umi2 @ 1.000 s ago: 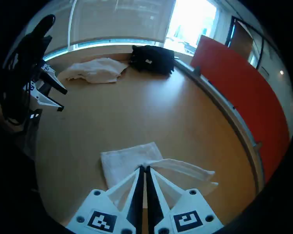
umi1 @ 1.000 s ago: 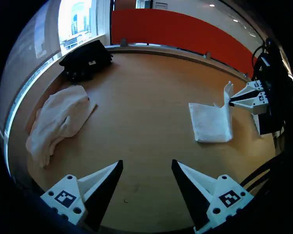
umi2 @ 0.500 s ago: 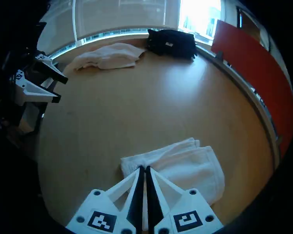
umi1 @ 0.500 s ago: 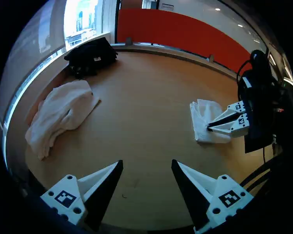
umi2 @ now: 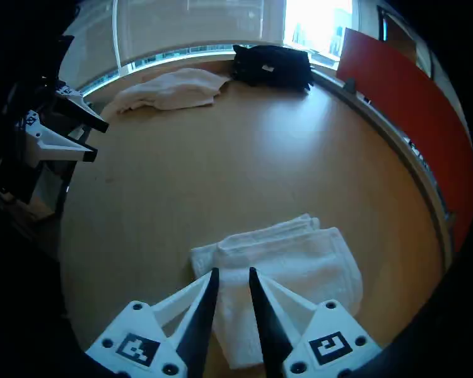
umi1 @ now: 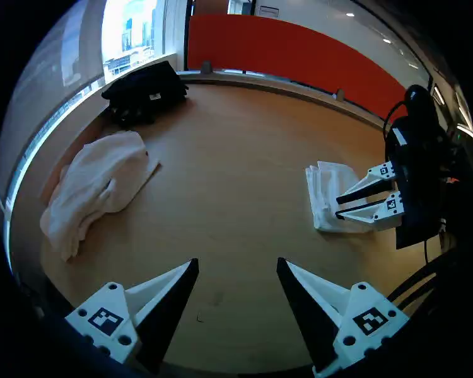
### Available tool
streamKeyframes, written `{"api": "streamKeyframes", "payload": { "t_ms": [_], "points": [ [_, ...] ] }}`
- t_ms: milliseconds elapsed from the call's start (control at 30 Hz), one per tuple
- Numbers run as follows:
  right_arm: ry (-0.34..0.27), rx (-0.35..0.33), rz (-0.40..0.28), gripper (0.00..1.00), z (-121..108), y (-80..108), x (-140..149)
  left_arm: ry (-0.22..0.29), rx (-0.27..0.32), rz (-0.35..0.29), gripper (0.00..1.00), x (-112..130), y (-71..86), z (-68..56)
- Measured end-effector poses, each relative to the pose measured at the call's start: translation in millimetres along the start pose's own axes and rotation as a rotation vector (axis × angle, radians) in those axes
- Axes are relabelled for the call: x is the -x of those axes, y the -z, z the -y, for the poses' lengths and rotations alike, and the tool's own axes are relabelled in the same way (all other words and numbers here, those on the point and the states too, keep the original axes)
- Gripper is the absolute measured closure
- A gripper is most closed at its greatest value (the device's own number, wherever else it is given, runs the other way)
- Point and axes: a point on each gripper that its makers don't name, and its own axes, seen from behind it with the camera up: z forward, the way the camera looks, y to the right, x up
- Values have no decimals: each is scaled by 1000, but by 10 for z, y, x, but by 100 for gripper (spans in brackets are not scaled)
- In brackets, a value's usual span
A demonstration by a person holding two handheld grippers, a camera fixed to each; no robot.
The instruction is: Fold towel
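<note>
A folded white towel (umi2: 299,264) lies flat on the wooden table (umi2: 236,164), just past my right gripper (umi2: 232,272). That gripper's fingers stand slightly apart over the towel's near edge, open and pressing on nothing. In the left gripper view the same folded towel (umi1: 328,192) sits at the right, with the right gripper (umi1: 337,208) at its right edge, fingers parted. My left gripper (umi1: 236,261) is wide open above bare table with nothing between its fingers. It also appears at the far left of the right gripper view as the left gripper (umi2: 101,143).
A second, crumpled white towel (umi1: 101,186) lies at the table's left near the window; it is the crumpled towel (umi2: 173,88) at the back. A black bag (umi1: 145,91) sits behind it. A red partition (umi1: 299,53) runs along the far table edge.
My right gripper laid the lifted flap down over the towel, then its fingers parted and let go. The left gripper barely moved.
</note>
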Motion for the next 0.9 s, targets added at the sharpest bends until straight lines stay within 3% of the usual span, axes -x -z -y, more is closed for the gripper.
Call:
{"api": "streamKeyframes", "payload": {
  "t_ms": [167, 900],
  "points": [
    [-12, 11, -7, 43, -12, 39, 15, -1, 1, -2, 8, -20, -4, -15],
    [-150, 108, 13, 40, -59, 347, 612, -14, 12, -4, 8, -71, -37, -71]
  ]
}}
